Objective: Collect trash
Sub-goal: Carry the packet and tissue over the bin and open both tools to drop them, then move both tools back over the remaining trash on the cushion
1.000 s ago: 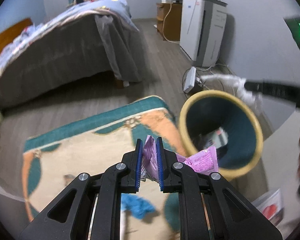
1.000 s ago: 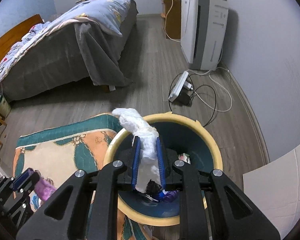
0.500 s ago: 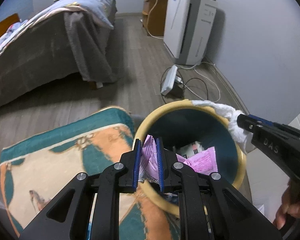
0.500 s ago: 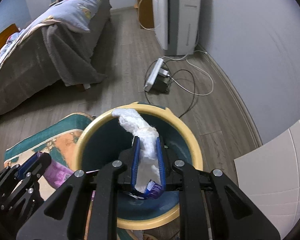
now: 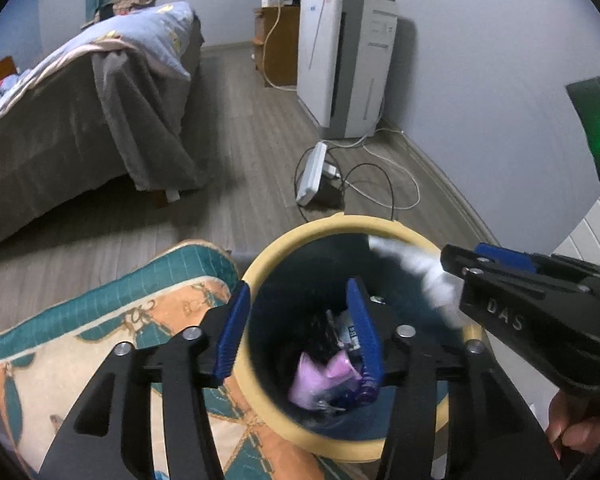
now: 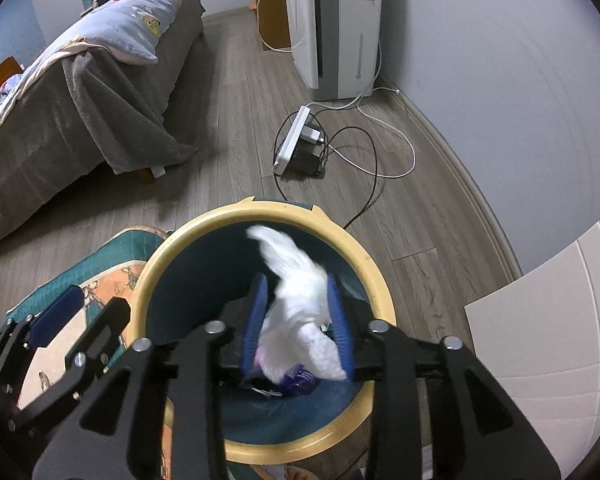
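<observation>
- Progress: a pink wrapper [image 5: 324, 376] is lying inside the bin [image 5: 300, 240], dropped in; the left claw [image 5: 298, 328] is being held spread wide and empty over the rim.
- Remaining: white tissue [image 6: 300, 300], blurred, is sitting loose between the parted fingers of the right claw [image 6: 298, 320] above the bin, apparently being released.
- Tissue: crumpled, soft, elongated.

Both fisheye views look forward and steeply down along their own black fingers into the same yellow-rimmed bin [image 5: 260, 276] [image 6: 374, 276], which sits close at lower centre of each frame. The left wrist view sees the right gripper [image 5: 444, 258] entering from its right edge; the right wrist view sees the left gripper [image 6: 88, 306] at its lower left. Both share the bed [image 5: 60, 140] [image 6: 60, 112] at upper left, the power strip [image 5: 312, 174] [image 6: 290, 140] and the white appliance [image 5: 346, 64] [image 6: 332, 24] at top.
</observation>
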